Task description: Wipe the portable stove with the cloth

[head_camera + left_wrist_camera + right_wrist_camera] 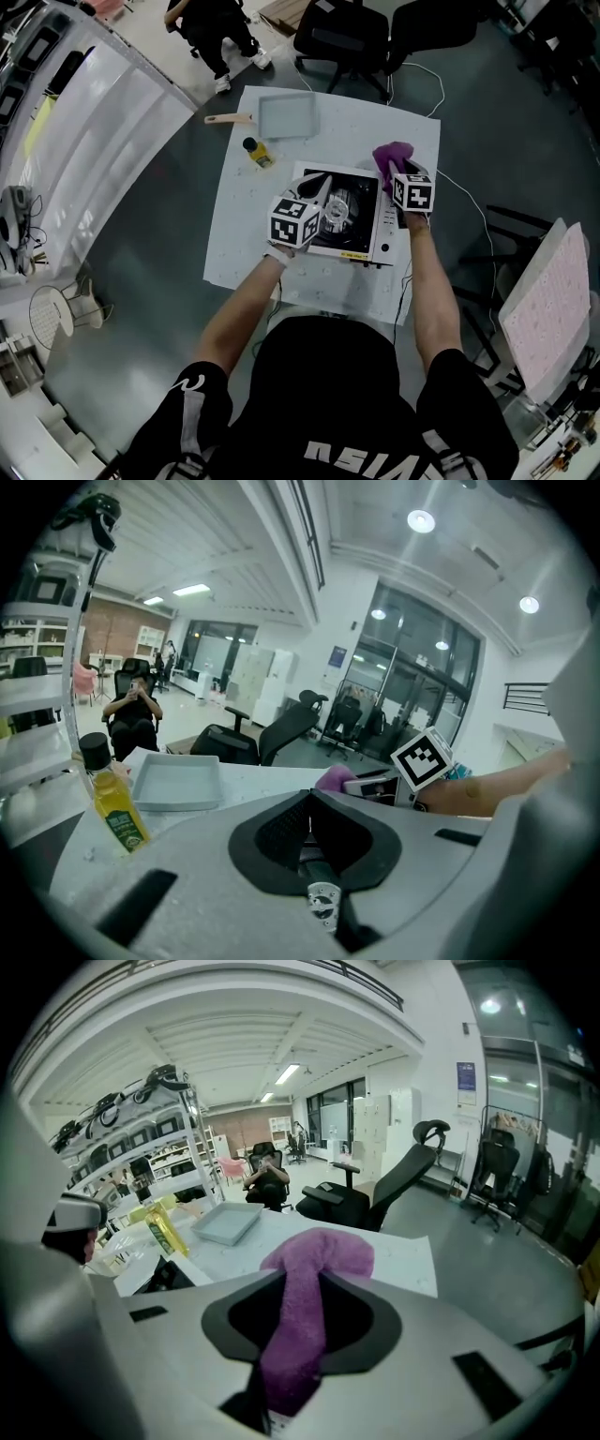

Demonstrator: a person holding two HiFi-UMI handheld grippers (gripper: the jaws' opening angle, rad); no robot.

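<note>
Right gripper (pixel 298 1288) grips cloth (pixel 323 1252), plain only in its own view.

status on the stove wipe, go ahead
Right gripper shut on purple cloth at far right corner of the stove. Left gripper shut, empty, over the burner. Oil bottle and tray sit clear beyond it.

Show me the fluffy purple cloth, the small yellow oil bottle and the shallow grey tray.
fluffy purple cloth (pixel 317 1252): right gripper view, its bunched end.
small yellow oil bottle (pixel 113 799): left gripper view, its body.
shallow grey tray (pixel 176 800): left gripper view, its front wall.
</note>
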